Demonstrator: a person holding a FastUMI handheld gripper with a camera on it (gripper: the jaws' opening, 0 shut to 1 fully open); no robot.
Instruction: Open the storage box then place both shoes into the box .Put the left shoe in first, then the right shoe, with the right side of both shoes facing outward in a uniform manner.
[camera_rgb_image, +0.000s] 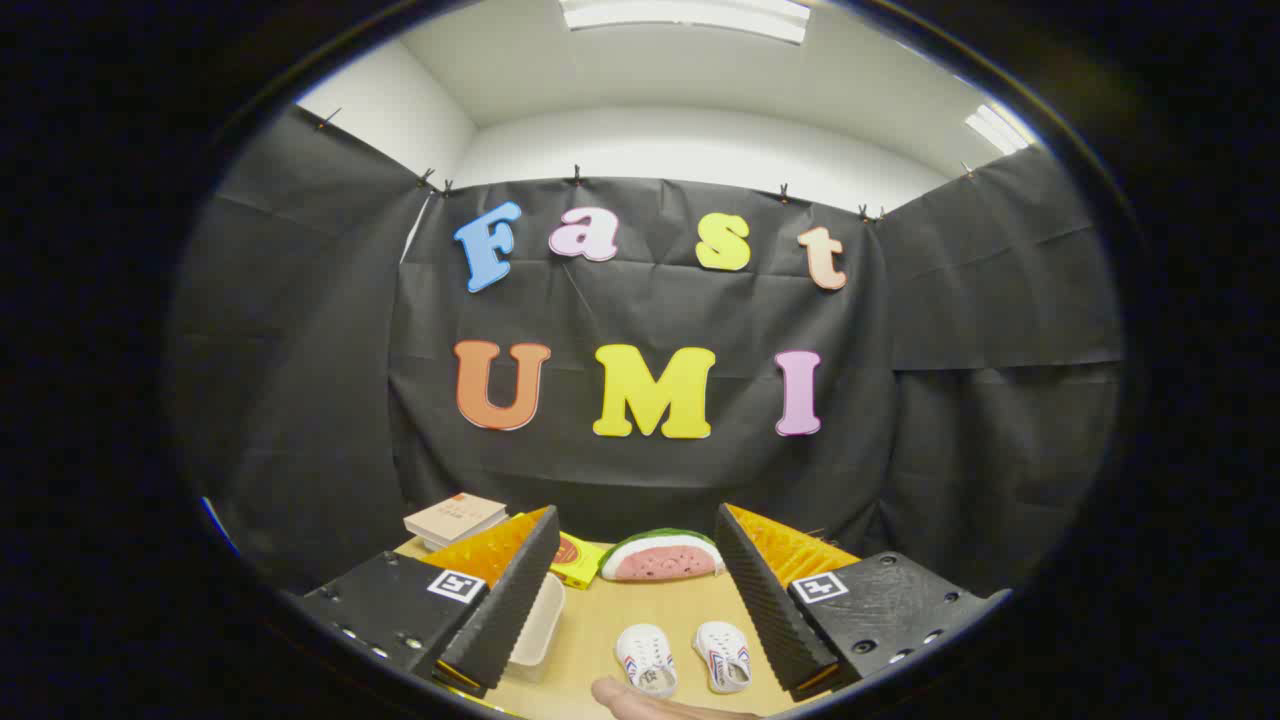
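Gaping jaws, gripper (637, 545), shoes (683, 657) between, watermelon (661, 555) beyond

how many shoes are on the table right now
2. Both white shoes lie side by side on the wooden table, between the open gripper's fingers: one shoe nearer the storage box, the other beside it. A hand is just below them.

Shoes: two small white shoes with red-and-blue side stripes, lying side by side on the wooden table, soles down, toes pointing away.
Left-hand shoe (646, 659): between the fingers, near a hand.
Right-hand shoe (722, 655): just beside the other, apart.
Storage box (535, 628): pale, partly hidden behind one finger; lid state unclear.
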